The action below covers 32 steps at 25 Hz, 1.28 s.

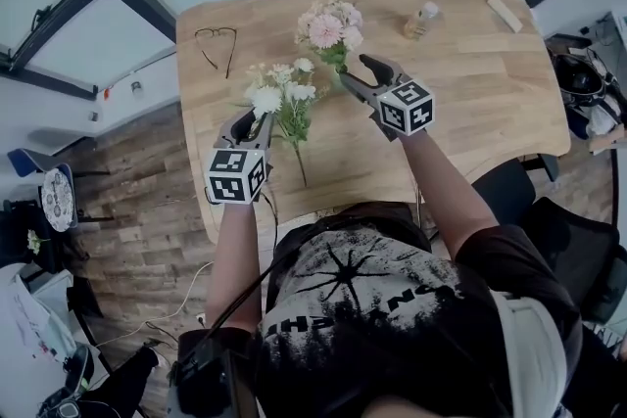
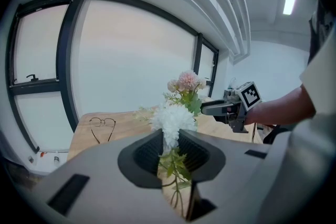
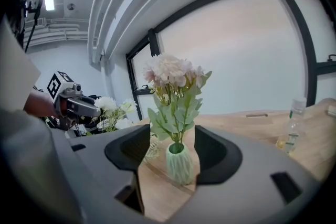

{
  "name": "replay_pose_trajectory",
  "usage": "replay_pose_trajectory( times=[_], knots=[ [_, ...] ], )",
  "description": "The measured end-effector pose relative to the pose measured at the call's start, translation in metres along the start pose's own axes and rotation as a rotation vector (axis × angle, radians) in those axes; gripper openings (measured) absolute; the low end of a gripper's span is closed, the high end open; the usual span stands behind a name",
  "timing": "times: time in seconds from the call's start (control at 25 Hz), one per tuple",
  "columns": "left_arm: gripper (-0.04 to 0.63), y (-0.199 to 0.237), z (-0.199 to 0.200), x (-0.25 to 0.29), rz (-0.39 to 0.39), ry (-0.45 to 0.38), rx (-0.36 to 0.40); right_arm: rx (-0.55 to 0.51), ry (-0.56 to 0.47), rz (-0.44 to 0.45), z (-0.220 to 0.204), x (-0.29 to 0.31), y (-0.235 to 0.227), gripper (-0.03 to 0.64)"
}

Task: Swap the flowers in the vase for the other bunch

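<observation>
A pink bunch (image 3: 170, 72) stands upright in a small ribbed green vase (image 3: 178, 162) on the wooden table (image 1: 470, 83). My right gripper (image 3: 169, 153) is open, its jaws standing on either side of the vase with a gap to each. In the head view the pink bunch (image 1: 330, 26) is just beyond the right gripper (image 1: 355, 71). My left gripper (image 2: 169, 152) is shut on the stems of a white bunch (image 2: 170, 118), held above the table to the left of the vase. The white bunch (image 1: 281, 93) has its stem end hanging towards me.
A pair of glasses (image 1: 216, 42) lies at the table's far left. A small clear bottle (image 1: 421, 20) and a pale wooden block (image 1: 505, 12) sit at the far right. Dark chairs (image 1: 578, 250) stand to the right of the table.
</observation>
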<state>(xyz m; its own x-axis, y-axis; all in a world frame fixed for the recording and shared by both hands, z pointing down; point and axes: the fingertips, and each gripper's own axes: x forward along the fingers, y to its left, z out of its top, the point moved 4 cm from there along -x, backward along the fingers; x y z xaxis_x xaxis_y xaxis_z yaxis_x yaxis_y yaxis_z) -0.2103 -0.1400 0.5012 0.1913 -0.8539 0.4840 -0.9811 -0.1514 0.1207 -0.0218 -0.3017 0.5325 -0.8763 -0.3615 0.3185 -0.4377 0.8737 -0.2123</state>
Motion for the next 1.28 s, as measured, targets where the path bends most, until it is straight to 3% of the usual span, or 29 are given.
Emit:
replay_pose_trajectory(
  times=[0.52, 0.84, 1.28],
  knots=[
    [0.089, -0.011, 0.028, -0.004, -0.063, -0.105, 0.037, -0.066, -0.087, 0.003, 0.033, -0.043, 0.043, 0.249],
    [0.089, -0.013, 0.038, -0.011, -0.079, -0.142, 0.044, -0.081, -0.159, -0.020, 0.053, -0.070, 0.065, 0.079],
    [0.089, -0.011, 0.042, -0.024, -0.084, -0.174, 0.046, -0.087, -0.189, -0.005, 0.061, -0.081, 0.091, 0.043]
  ],
)
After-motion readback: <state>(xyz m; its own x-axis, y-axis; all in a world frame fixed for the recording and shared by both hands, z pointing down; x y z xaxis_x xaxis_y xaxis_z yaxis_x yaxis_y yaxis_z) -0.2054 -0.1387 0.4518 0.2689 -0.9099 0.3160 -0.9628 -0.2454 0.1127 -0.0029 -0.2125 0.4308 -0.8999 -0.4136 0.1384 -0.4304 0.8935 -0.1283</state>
